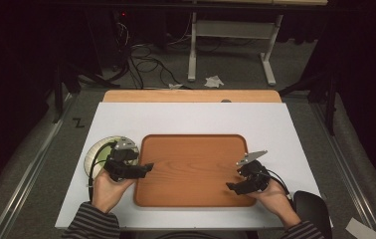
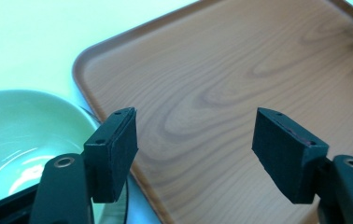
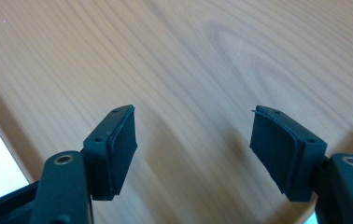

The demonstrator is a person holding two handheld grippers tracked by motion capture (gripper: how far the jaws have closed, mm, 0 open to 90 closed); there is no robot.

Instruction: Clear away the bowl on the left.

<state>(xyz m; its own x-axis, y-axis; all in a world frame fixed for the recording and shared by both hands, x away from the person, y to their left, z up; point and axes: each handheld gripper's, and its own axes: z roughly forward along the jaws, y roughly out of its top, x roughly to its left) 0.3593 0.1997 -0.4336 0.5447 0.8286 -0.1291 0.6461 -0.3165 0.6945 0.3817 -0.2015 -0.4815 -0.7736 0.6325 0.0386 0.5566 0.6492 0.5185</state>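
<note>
A brown wooden tray (image 1: 194,144) lies in the middle of the white table, with nothing on it. My left gripper (image 1: 147,168) hovers at the tray's left edge, open, its jaws wide apart over bare wood (image 2: 221,93). A pale green bowl (image 1: 98,149) sits just left of the tray, partly under that hand; its inside (image 2: 16,135) looks empty. My right gripper (image 1: 232,187) is over the tray's front right corner, open too, with only wood grain (image 3: 188,70) between its jaws.
The white table top (image 1: 196,117) has a wooden strip along its far edge (image 1: 191,95). Beyond it are a grey carpet, cables and a table leg frame (image 1: 231,50). A dark chair part (image 1: 313,206) stands at the front right.
</note>
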